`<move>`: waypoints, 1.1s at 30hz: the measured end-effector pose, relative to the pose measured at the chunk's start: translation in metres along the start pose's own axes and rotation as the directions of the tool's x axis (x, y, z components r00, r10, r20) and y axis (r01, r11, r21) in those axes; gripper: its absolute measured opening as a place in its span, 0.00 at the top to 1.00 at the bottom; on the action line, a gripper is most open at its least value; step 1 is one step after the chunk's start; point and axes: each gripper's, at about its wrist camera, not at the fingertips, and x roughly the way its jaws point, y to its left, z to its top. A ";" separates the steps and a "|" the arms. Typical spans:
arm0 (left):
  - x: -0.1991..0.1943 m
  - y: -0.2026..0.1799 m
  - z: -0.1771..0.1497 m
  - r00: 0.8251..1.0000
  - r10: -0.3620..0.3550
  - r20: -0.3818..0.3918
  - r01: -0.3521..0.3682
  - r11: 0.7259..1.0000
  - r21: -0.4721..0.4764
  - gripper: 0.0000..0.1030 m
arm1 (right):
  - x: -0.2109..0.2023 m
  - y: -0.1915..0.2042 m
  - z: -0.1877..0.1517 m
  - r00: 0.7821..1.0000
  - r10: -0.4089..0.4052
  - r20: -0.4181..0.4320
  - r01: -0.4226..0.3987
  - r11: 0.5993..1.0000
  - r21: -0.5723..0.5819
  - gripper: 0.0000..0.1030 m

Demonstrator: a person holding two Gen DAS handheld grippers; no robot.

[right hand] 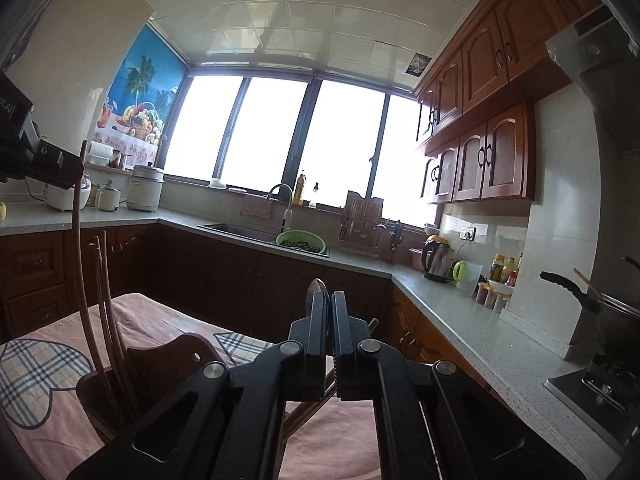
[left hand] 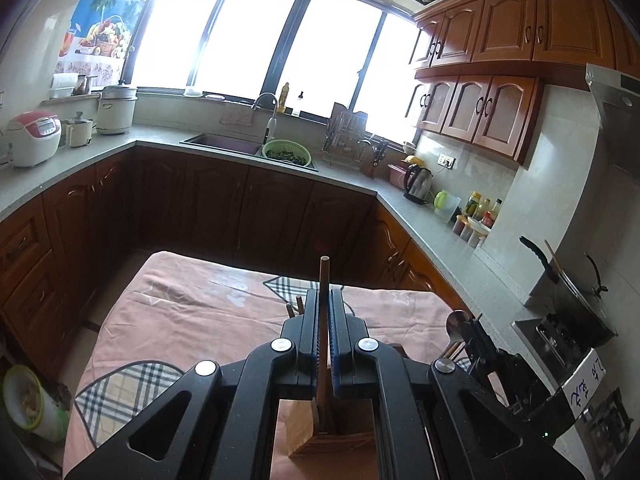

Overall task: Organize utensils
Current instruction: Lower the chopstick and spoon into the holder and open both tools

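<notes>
Brown wooden chopstick (left hand: 323,320) upright, pinched in left gripper (left hand: 324,316) over square wooden holder (left hand: 320,436) — insertion step; next, lower straight. Right gripper (right hand: 330,320) clamps metal spoon (right hand: 318,286) — awaiting turn.

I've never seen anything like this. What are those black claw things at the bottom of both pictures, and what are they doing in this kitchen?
They are two hand-held grippers, each carrying a wide-angle camera that looks along its jaws. One picture comes from the left gripper, whose jaws are shut on a long brown wooden stick, upright over a light wooden utensil holder. The other comes from the right gripper, shut on a dark spoon-like utensil; I cannot tell exactly what it is. Below both lies a pink cloth with checked heart patches, covering a table.
</notes>
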 end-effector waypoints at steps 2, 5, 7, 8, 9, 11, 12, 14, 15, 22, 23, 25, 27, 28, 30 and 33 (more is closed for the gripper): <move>0.007 -0.002 -0.002 1.000 0.003 -0.014 -0.003 1.000 0.007 0.98 | -0.001 0.001 -0.005 1.000 0.031 -0.006 -0.031 0.999 0.015 0.98; 0.020 -0.004 -0.007 0.999 0.005 -0.042 -0.005 1.000 0.012 0.98 | -0.003 0.003 -0.012 0.998 0.065 -0.016 -0.064 0.998 0.017 0.97; 0.029 -0.003 -0.010 0.998 0.009 -0.063 -0.008 1.000 0.012 0.98 | -0.003 0.005 -0.017 0.996 0.081 -0.026 -0.081 0.997 0.012 0.97; 0.031 -0.002 -0.010 0.998 0.011 -0.064 -0.010 1.000 0.015 1.00 | -0.003 0.006 -0.019 0.996 0.087 -0.028 -0.087 0.996 0.004 0.98; 0.035 -0.003 -0.011 0.997 0.013 -0.074 -0.012 1.000 0.017 1.00 | -0.003 0.007 -0.022 0.995 0.098 -0.035 -0.098 0.995 0.001 0.98; 0.040 0.000 -0.010 0.996 0.012 -0.087 -0.011 1.000 0.014 1.00 | -0.005 0.008 -0.027 0.994 0.107 -0.038 -0.107 0.994 -0.009 0.98; 0.042 0.001 -0.011 0.996 0.013 -0.093 -0.012 1.000 0.017 1.00 | -0.007 0.009 -0.029 0.995 0.099 -0.028 -0.100 0.995 -0.016 0.97; 0.047 0.002 -0.011 0.994 0.017 -0.105 -0.015 1.000 0.018 1.00 | -0.008 0.005 -0.030 0.995 0.098 -0.032 -0.098 0.995 -0.007 0.97; 0.050 0.002 -0.010 0.994 0.018 -0.110 -0.016 1.000 0.018 1.00 | -0.008 0.003 -0.029 0.994 0.100 -0.038 -0.100 0.995 0.003 0.97; 0.060 0.010 -0.007 0.991 0.020 -0.130 -0.019 1.000 0.009 1.00 | -0.002 -0.006 -0.029 0.991 0.113 -0.074 -0.110 0.993 0.041 0.97; 0.060 0.011 -0.007 0.991 0.020 -0.132 -0.019 1.000 0.008 1.00 | -0.002 -0.006 -0.029 0.991 0.114 -0.076 -0.111 0.993 0.043 0.97; 0.061 0.012 -0.008 0.991 0.018 -0.134 -0.017 1.000 0.006 1.00 | -0.001 -0.007 -0.030 0.990 0.118 -0.080 -0.114 0.992 0.048 0.97; 0.063 0.013 -0.008 0.990 0.018 -0.138 -0.018 1.000 0.003 1.00 | -0.003 -0.005 -0.031 0.989 0.121 -0.086 -0.117 0.992 0.051 0.95; 0.064 0.014 -0.010 0.990 0.016 -0.140 -0.017 1.000 -0.001 1.00 | -0.003 -0.005 -0.031 0.988 0.127 -0.089 -0.122 0.991 0.054 0.94; 0.065 0.015 -0.010 0.989 0.010 -0.146 -0.012 1.000 -0.010 1.00 | -0.002 -0.005 -0.031 0.986 0.133 -0.096 -0.128 0.990 0.061 0.93; 0.066 0.015 -0.009 0.989 0.002 -0.151 -0.004 1.000 -0.013 1.00 | -0.001 -0.007 -0.029 0.984 0.143 -0.107 -0.136 0.988 0.074 0.93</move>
